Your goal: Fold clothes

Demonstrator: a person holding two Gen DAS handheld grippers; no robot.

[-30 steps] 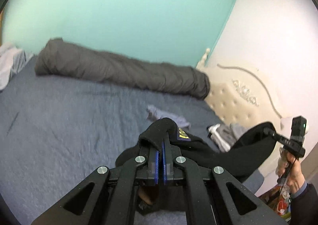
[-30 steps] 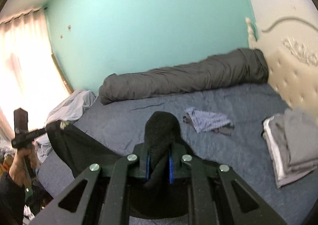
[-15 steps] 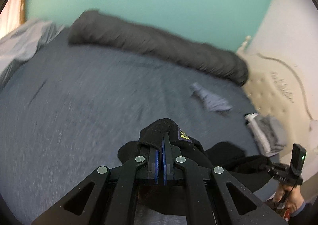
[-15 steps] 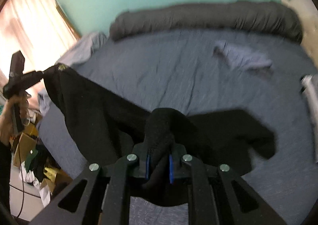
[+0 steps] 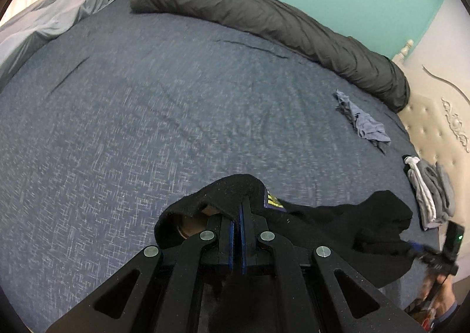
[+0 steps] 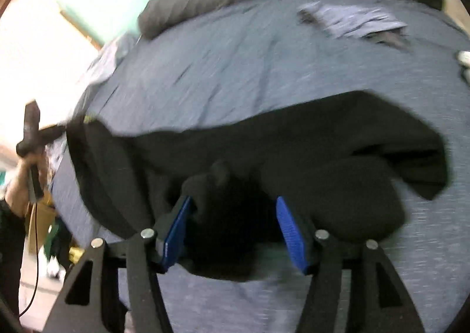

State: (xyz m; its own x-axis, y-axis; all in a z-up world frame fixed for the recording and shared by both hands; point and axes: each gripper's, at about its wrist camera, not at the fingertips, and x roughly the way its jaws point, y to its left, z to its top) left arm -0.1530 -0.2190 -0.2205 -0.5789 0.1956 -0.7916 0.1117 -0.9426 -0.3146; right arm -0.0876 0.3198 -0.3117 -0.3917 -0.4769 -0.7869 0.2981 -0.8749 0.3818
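Note:
A black garment (image 6: 293, 145) with a small yellow label (image 5: 273, 201) lies spread across the near edge of the blue bed (image 5: 147, 103). My left gripper (image 5: 237, 209) is shut on one black edge of it, just above the bed. My right gripper (image 6: 232, 209) is open, its blue pads (image 6: 289, 233) standing apart on either side of a bunched fold of the garment. The left gripper also shows in the right wrist view (image 6: 58, 130), far left, holding the garment's corner. The right gripper shows in the left wrist view (image 5: 417, 247), low right, blurred.
A dark grey rolled duvet (image 5: 264, 18) lies along the far side under the teal wall. A crumpled blue-grey cloth (image 5: 362, 121) and a stack of folded grey and white clothes (image 5: 431, 195) lie near the cream headboard (image 5: 440, 124). Pale bedding (image 5: 50, 15) is heaped far left.
Both grippers have lowered toward the bed, laying the black garment across it. The right gripper's jaws have opened and let go of the fold. The left stays shut.

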